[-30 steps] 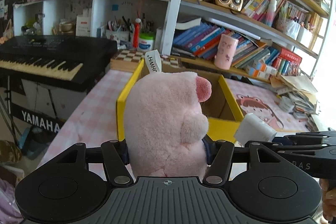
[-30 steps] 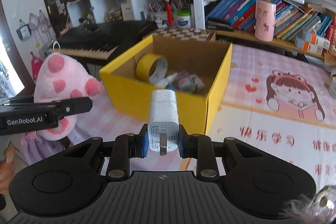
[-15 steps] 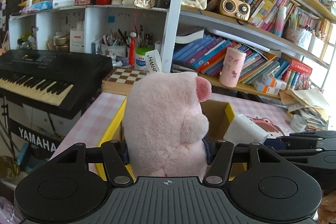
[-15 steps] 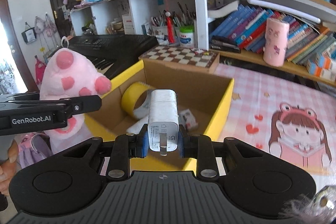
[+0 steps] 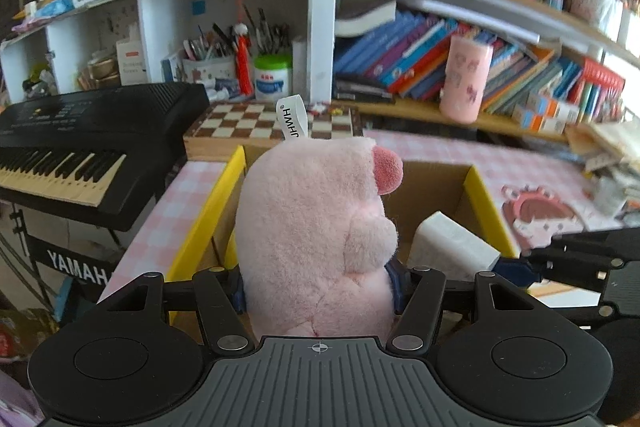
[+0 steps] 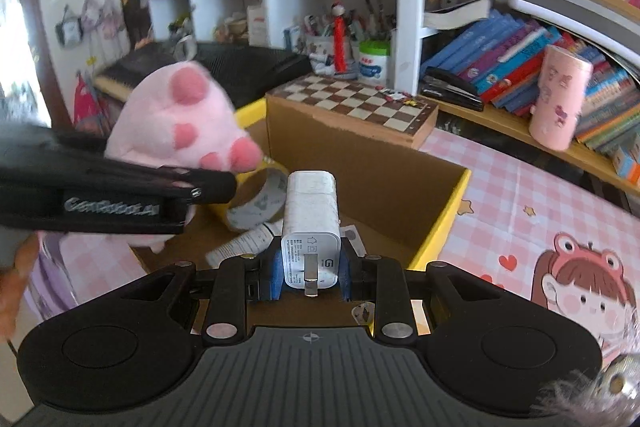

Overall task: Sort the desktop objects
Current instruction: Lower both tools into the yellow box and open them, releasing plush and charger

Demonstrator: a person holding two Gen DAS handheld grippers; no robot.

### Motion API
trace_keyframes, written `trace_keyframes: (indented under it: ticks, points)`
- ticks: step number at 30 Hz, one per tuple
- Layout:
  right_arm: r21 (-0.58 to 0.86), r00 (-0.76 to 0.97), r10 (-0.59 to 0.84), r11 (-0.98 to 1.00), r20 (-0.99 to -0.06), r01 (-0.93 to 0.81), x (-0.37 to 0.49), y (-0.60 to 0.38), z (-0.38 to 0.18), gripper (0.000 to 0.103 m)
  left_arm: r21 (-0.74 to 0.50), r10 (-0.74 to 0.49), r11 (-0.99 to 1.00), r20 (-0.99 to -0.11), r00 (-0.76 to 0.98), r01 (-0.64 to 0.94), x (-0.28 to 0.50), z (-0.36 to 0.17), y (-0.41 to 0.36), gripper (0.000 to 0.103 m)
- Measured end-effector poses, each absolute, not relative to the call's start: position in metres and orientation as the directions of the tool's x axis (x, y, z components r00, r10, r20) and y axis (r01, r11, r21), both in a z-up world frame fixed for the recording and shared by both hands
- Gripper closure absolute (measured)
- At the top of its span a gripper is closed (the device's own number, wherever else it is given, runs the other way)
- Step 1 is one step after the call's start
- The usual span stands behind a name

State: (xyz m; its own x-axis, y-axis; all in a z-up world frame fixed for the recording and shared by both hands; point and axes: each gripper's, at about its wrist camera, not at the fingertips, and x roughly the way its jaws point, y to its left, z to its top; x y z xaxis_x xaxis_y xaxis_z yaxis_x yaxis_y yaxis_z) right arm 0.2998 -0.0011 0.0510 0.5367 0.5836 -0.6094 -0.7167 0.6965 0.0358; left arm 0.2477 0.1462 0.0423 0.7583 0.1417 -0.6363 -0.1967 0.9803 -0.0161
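Observation:
My left gripper (image 5: pixel 318 291) is shut on a pink plush paw toy (image 5: pixel 316 227) and holds it above the near left side of the yellow cardboard box (image 5: pixel 204 223). My right gripper (image 6: pixel 310 273) is shut on a white charger plug (image 6: pixel 310 223) and holds it over the open box (image 6: pixel 444 211). The plush (image 6: pixel 180 123) and the left gripper (image 6: pixel 120 195) show at the left of the right wrist view. The charger (image 5: pixel 452 247) shows at the right of the left wrist view. A tape roll (image 6: pixel 256 199) and small packets lie inside the box.
A chessboard box (image 6: pixel 352 107) stands behind the yellow box. A black keyboard (image 5: pixel 80 143) is to the left. Shelves of books and a pink cup (image 6: pixel 560 99) are at the back. The pink checked tablecloth (image 6: pixel 540 211) with a cartoon girl lies to the right.
Both grippers have moved forward with their loads. They were in front of the box and are now over its opening. Neither grip has changed.

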Motion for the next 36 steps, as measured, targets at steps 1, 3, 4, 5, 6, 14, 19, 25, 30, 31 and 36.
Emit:
trace_keyframes:
  ticks: [1,3,4,5,6,14,19,25,30,31,36]
  points:
    - [0.015,0.537,0.58,0.688,-0.612,-0.726,0.301,0.001,0.048,0.079,-0.007,0.143,0.981,-0.646,0.749,-0.193,0.251,0.039,0.146,0.043]
    - [-0.033,0.535,0.574,0.662,-0.62,-0.749,0.303,0.007,0.042,0.079,0.01,0.144,0.983,-0.665,0.733,-0.183,0.258,0.033,0.144,0.043]
    - [-0.057,0.535,0.571,0.648,-0.623,-0.759,0.304,0.009,0.039,0.079,0.019,0.145,0.984,-0.672,0.726,-0.179,0.261,0.03,0.143,0.043]
    - [-0.084,0.536,0.567,0.634,-0.625,-0.768,0.304,0.012,0.038,0.079,0.025,0.145,0.984,-0.681,0.717,-0.175,0.264,0.027,0.143,0.043]
    - [-0.105,0.537,0.564,0.622,-0.627,-0.776,0.305,0.014,0.036,0.079,0.029,0.144,0.985,-0.688,0.711,-0.171,0.267,0.025,0.142,0.043]
    - [-0.192,0.498,0.513,0.536,-0.699,-0.822,0.317,0.029,0.02,0.078,0.03,0.122,0.988,-0.75,0.65,-0.151,0.283,0.006,0.143,0.043]
    - [-0.225,0.483,0.483,0.499,-0.731,-0.837,0.32,0.033,0.019,0.079,0.029,0.118,0.988,-0.777,0.618,-0.151,0.287,0.002,0.145,0.043]
    - [-0.237,0.484,0.475,0.489,-0.735,-0.84,0.317,0.033,0.017,0.079,-0.032,0.091,0.979,-0.81,0.579,-0.199,0.286,-0.008,0.151,0.043]
    - [-0.237,0.486,0.477,0.49,-0.732,-0.839,0.317,0.033,0.017,0.079,-0.046,0.083,0.976,-0.821,0.565,-0.211,0.288,-0.009,0.153,0.043]
    - [-0.238,0.488,0.478,0.491,-0.73,-0.838,0.317,0.033,0.017,0.079,-0.043,0.085,0.977,-0.821,0.564,-0.21,0.288,-0.009,0.153,0.043]
    - [-0.25,0.494,0.481,0.485,-0.724,-0.838,0.318,0.035,0.015,0.079,-0.025,0.104,0.976,-0.821,0.562,-0.217,0.288,-0.007,0.152,0.042]
